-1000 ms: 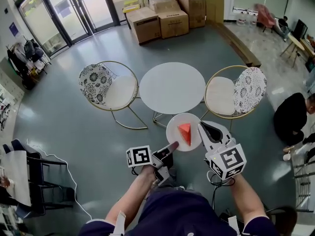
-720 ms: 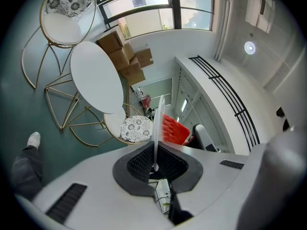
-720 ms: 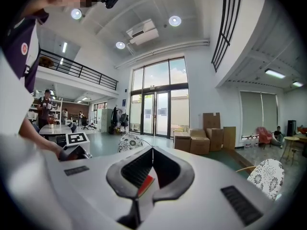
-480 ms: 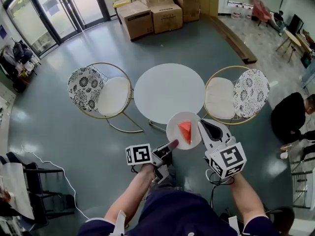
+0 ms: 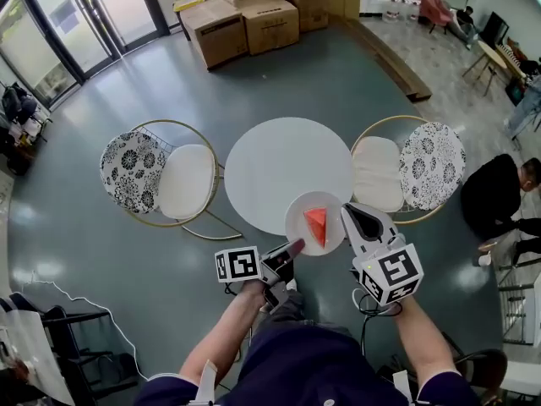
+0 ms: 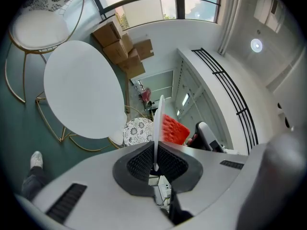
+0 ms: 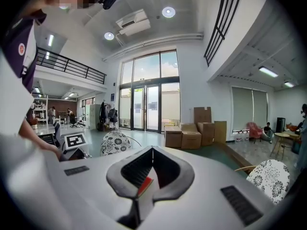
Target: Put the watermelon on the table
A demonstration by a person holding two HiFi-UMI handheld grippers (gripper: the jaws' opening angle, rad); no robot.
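A red watermelon wedge (image 5: 317,225) lies on a small white plate (image 5: 301,216) that both grippers hold up by its rim. My left gripper (image 5: 297,248) is shut on the plate's near left edge, my right gripper (image 5: 345,213) on its right edge. The plate hangs over the near rim of the round white table (image 5: 279,167). In the left gripper view the plate (image 6: 158,123) stands edge-on between the closed jaws, the watermelon (image 6: 173,130) behind it and the table (image 6: 81,95) to the left. In the right gripper view the plate (image 7: 145,201) and a bit of the watermelon (image 7: 144,186) sit in the closed jaws.
Two gold-framed chairs with flowered backs flank the table, one left (image 5: 161,180) and one right (image 5: 406,167). Cardboard boxes (image 5: 245,15) stand far behind by the glass doors. A person in black (image 5: 499,197) crouches at the right. The floor is grey-green.
Both grippers have carried the plate forward toward the table. Its far edge now overlaps the table's near rim, where earlier a gap of floor showed between them.
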